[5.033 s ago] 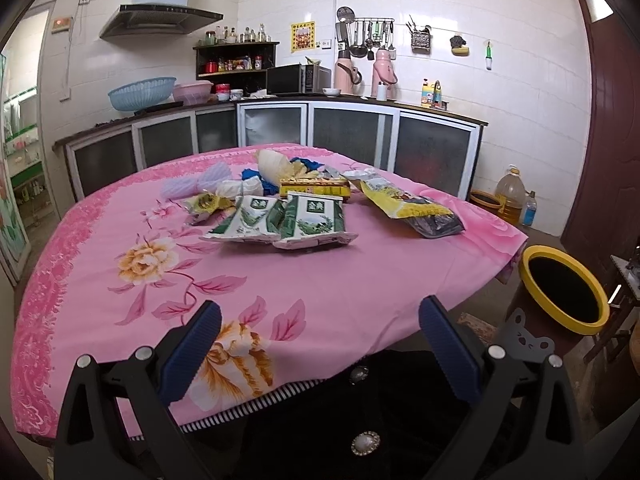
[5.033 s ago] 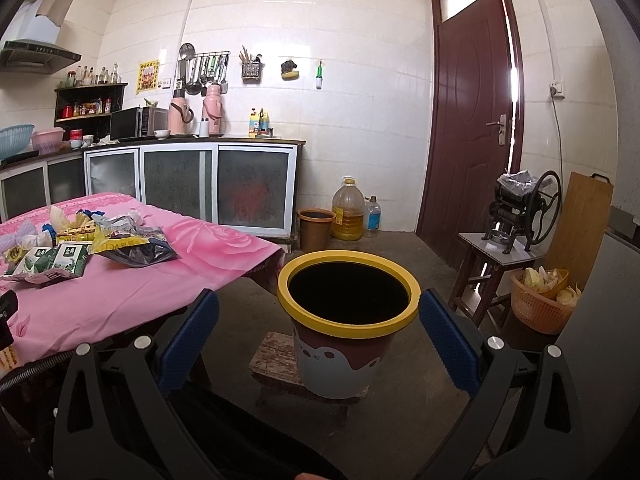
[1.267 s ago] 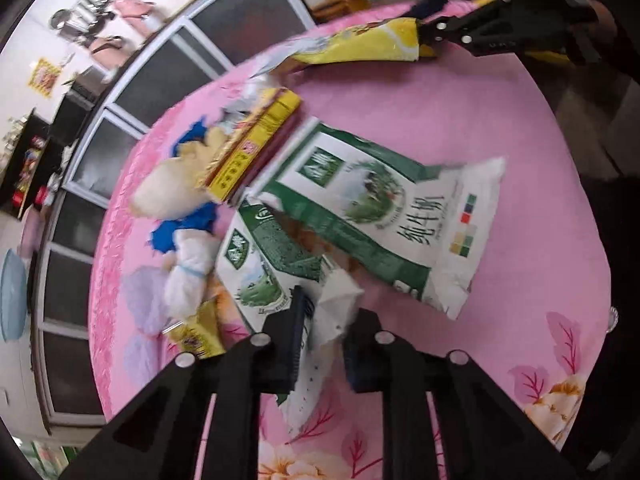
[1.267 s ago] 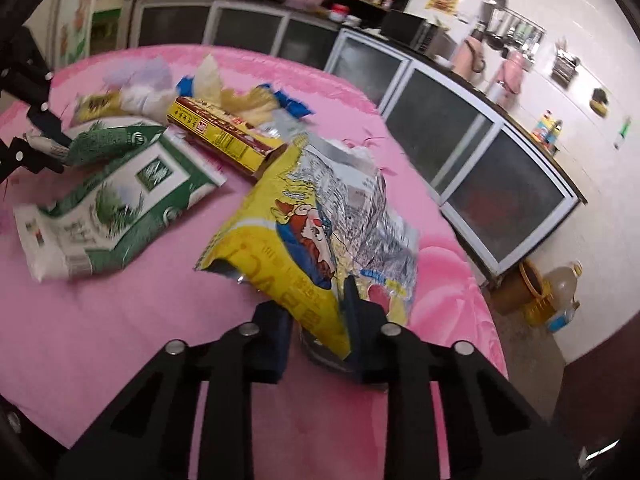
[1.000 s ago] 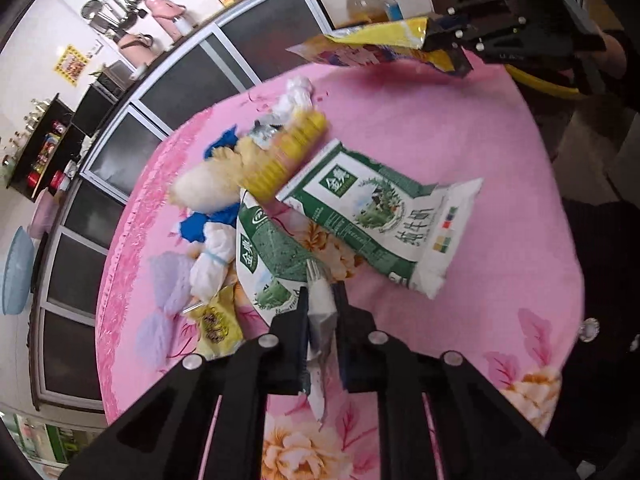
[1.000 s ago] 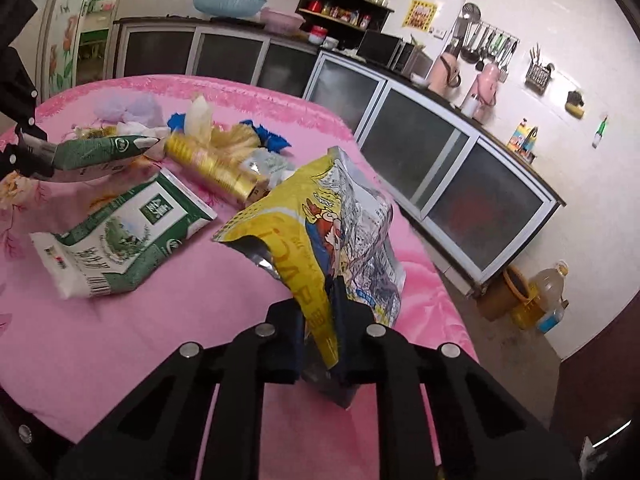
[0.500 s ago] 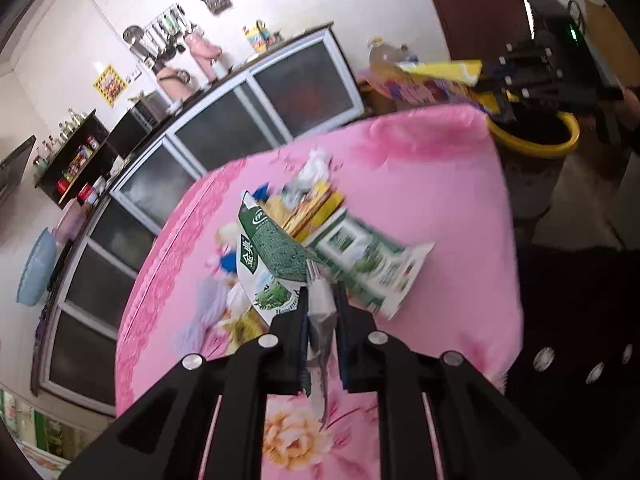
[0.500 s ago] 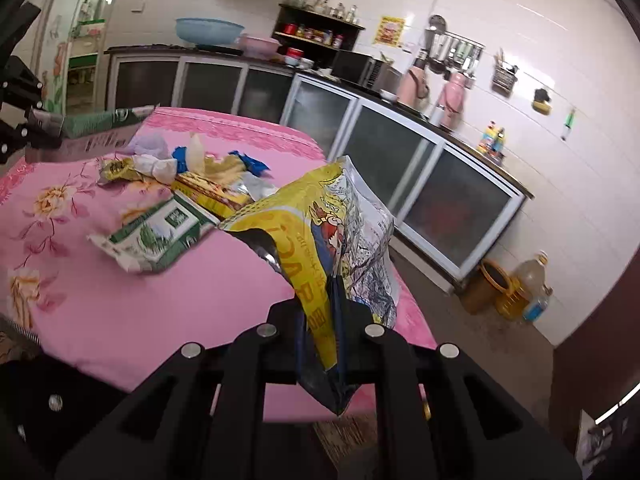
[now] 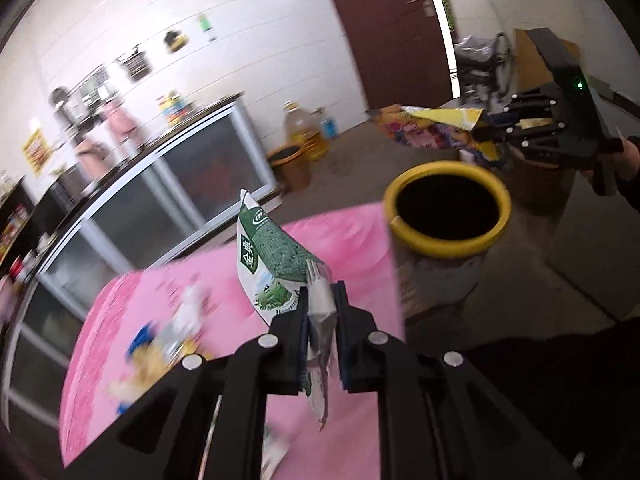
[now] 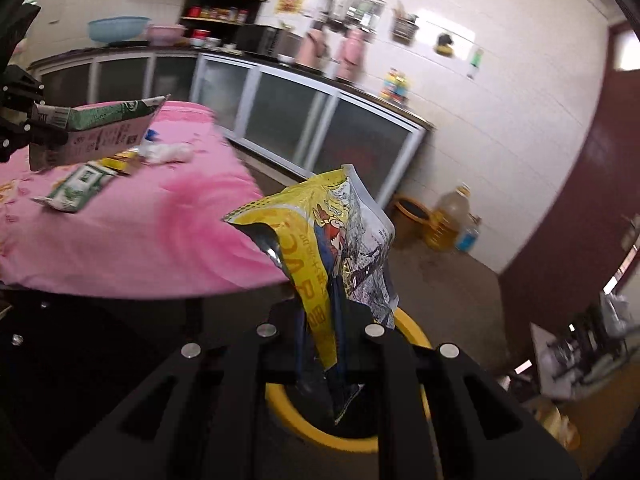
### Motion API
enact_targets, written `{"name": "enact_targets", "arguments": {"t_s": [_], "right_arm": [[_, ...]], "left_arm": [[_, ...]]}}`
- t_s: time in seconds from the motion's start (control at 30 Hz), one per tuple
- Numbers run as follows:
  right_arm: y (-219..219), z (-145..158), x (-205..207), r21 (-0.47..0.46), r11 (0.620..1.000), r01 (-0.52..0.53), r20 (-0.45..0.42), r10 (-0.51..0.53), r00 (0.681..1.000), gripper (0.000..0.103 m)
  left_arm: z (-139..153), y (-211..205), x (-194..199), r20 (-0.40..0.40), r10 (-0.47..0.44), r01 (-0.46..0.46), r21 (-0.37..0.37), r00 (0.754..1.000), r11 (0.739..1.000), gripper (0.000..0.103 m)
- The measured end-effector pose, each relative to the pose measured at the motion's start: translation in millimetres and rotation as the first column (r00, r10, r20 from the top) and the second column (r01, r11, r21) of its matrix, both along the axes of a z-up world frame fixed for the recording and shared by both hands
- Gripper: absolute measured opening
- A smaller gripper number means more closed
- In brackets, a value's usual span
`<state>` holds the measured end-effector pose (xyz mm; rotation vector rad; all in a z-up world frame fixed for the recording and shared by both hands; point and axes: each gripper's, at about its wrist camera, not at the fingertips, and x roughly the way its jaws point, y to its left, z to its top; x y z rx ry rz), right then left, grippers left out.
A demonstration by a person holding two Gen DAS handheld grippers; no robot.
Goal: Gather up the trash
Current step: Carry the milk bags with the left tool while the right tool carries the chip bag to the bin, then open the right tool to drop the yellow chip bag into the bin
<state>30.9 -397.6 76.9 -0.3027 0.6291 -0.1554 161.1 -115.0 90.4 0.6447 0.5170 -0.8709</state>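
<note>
My left gripper (image 9: 320,300) is shut on a green and white bag (image 9: 272,264) and holds it in the air over the edge of the pink table (image 9: 352,236). My right gripper (image 10: 322,312) is shut on a yellow snack bag (image 10: 320,236) and holds it above the yellow-rimmed trash bin (image 10: 412,340). The left wrist view shows the bin (image 9: 448,212) just right of the table, with the right gripper (image 9: 480,128) and the yellow bag (image 9: 428,128) above and behind it. The green bag (image 10: 100,132) also shows at the left of the right wrist view.
More trash lies on the table: another green bag (image 10: 76,190), a yellow box (image 10: 120,160), white wads (image 10: 168,152). Glass-front cabinets (image 10: 304,128) line the wall. An oil jug (image 10: 444,216) and a small bucket (image 10: 412,216) stand on the floor by a dark door (image 9: 392,36).
Both grippers have swung right, away from the table toward the bin, each still shut on its bag. The yellow bag is now over the bin's mouth.
</note>
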Motion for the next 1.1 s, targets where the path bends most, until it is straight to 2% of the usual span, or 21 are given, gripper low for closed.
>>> {"name": "enact_targets", "arguments": {"t_s": [0.27, 0.37, 0.57, 0.77, 0.97, 1.07, 1.1], "right_arm": [[-76.0, -25.5, -7.2, 0.103, 0.987, 0.123, -0.073, -0.116, 0.991, 0.011], [-98.1, -39.8, -5.9, 0.179, 0.973, 0.144, -0.114, -0.124, 0.986, 0.011], [-126.9, -72.7, 3.4, 0.324, 0.930, 0.173, -0.187, -0.116, 0.976, 0.011], [-148.0, -95.6, 13.4, 0.400, 0.892, 0.213, -0.236, -0.125, 0.964, 0.012], [-162.7, -106.2, 20.5, 0.429, 0.866, 0.257, -0.264, -0.152, 0.952, 0.014], [-169.8, -105.3, 23.8, 0.435, 0.856, 0.280, -0.269, -0.173, 0.948, 0.022], [-172.0, -104.2, 26.8, 0.430, 0.856, 0.287, -0.270, -0.181, 0.946, 0.027]], "left_arm": [[-29.6, -126.0, 8.5, -0.070, -0.162, 0.162, -0.007, 0.984, 0.987, 0.011], [-41.5, -159.2, 20.4, -0.126, -0.180, 0.178, -0.031, 0.976, 0.984, 0.011], [-77.6, -223.8, 38.1, -0.216, -0.189, 0.190, -0.017, 0.958, 0.982, 0.011], [-110.5, -267.4, 47.4, -0.315, -0.180, 0.188, -0.004, 0.932, 0.982, 0.011], [-125.4, -289.5, 53.5, -0.364, -0.163, 0.174, -0.003, 0.917, 0.985, 0.012], [-128.8, -295.0, 58.9, -0.370, -0.144, 0.154, -0.003, 0.918, 0.988, 0.013], [-128.0, -298.1, 61.0, -0.371, -0.138, 0.147, -0.005, 0.918, 0.989, 0.018]]}}
